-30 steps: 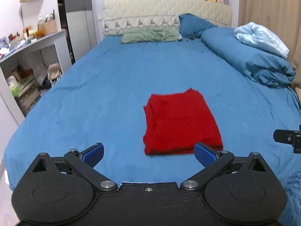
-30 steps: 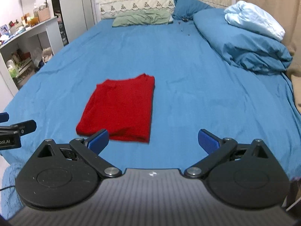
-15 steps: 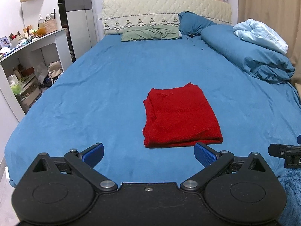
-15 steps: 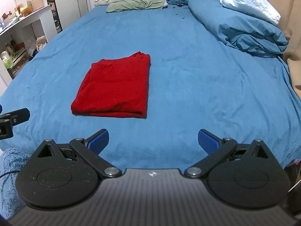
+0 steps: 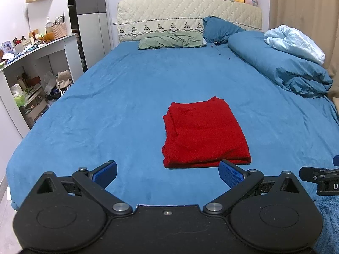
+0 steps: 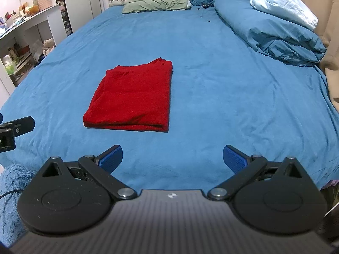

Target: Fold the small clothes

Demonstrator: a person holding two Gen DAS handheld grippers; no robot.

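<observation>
Both the left gripper [image 5: 167, 174] and the right gripper [image 6: 172, 158] are spread wide and hold nothing. At the left's one o'clock, the right's eleven, the red garment [image 6: 133, 103] lies folded square on the blue bed [image 6: 222, 89]; folding looks finished.

1. The matte black left gripper [image 5: 167, 173] is built from two round hubs and angled link arms joined by silver pivot screws.
2. Ribbed blue pads [image 5: 229, 173] are fitted to its fingertips.
3. The matte black right gripper [image 6: 172, 157] is marked with a small white logo on a finely striped grey plate.
</observation>
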